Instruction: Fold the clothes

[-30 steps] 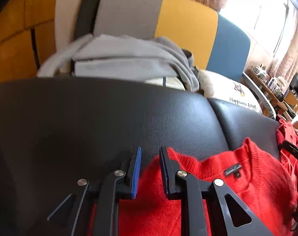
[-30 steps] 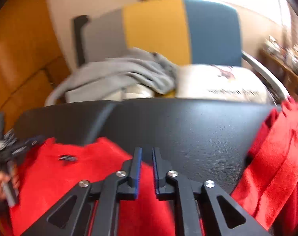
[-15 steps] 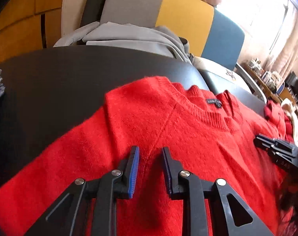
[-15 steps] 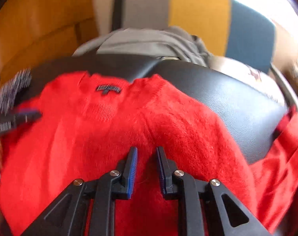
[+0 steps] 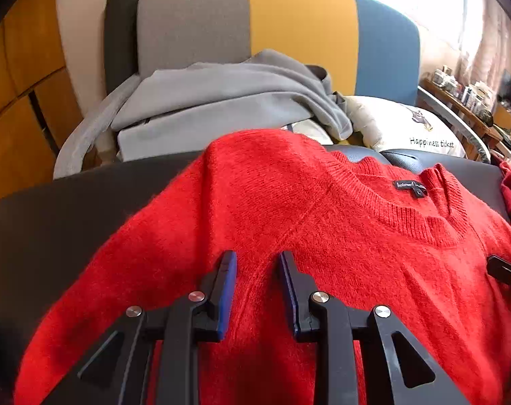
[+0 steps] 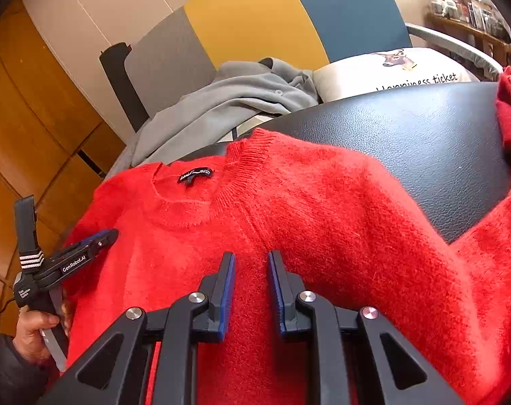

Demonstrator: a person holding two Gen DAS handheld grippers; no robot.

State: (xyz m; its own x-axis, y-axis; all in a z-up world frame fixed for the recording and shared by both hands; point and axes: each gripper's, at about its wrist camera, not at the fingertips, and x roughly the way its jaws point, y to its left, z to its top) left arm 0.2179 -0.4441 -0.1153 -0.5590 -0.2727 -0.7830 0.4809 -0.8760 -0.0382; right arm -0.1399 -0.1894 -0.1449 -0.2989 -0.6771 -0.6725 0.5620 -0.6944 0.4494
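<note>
Red sweater (image 5: pixel 323 243) spread flat over a black leather surface (image 5: pixel 53 222), collar and label toward the upper right of the left wrist view. Behind, upper frame: grey clothing (image 5: pixel 221 101) heaped on a grey, yellow and blue chair (image 5: pixel 289 23), white printed cushion (image 5: pixel 407 128) beside. Bare leather at left; in the right wrist view, bare leather upper right (image 6: pixel 407 128). Left gripper (image 5: pixel 257 260) opening, pads apart over the knit, nothing pinched. Right gripper (image 6: pixel 250 260) slightly apart, not clamped. Only the right wrist view shows the hand (image 6: pixel 36 330) holding the left gripper
</note>
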